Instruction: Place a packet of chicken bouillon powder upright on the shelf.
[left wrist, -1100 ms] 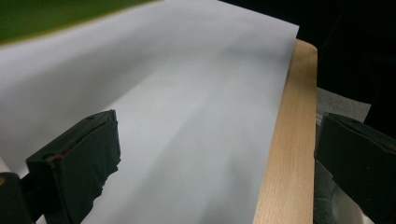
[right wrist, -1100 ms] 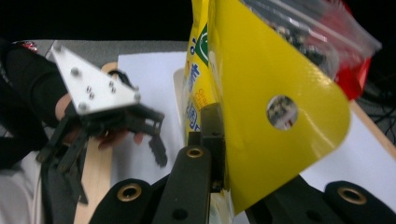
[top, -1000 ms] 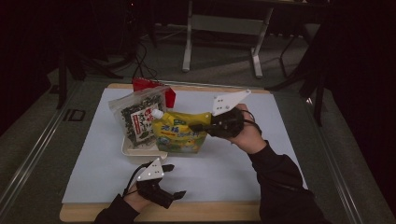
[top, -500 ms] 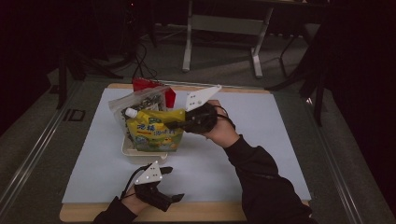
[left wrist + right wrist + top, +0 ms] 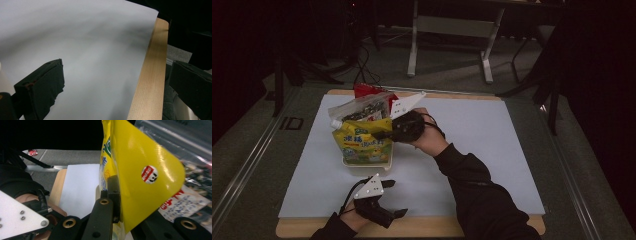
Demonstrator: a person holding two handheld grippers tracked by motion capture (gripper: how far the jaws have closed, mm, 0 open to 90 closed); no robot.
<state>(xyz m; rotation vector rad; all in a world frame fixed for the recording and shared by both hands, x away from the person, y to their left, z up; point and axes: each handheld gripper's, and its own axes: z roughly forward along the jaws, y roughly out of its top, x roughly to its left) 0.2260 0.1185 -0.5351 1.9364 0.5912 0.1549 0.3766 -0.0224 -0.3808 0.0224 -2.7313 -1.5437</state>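
A yellow spouted pouch [image 5: 362, 142] stands upright over a white tray [image 5: 357, 164] at the left-middle of the table. My right gripper [image 5: 379, 135] reaches in from the right and is shut on the pouch's right edge. In the right gripper view the yellow pouch [image 5: 140, 182] is pinched between the black jaws of the right gripper [image 5: 120, 202]. My left gripper [image 5: 398, 198] rests near the table's front edge, open, with nothing between its jaws. The left gripper [image 5: 117, 87] stands wide over the white sheet.
A clear bag of dark snacks [image 5: 362, 110] leans behind the pouch, with a red packet [image 5: 367, 91] beyond it. A white sheet [image 5: 482, 135] covers the wooden board [image 5: 422, 227]. Dark floor and metal stand legs [image 5: 452, 45] lie beyond the table.
My right gripper has carried the yellow pouch leftward and a little down, over the white tray and in front of the clear bag. The left gripper has stayed in place.
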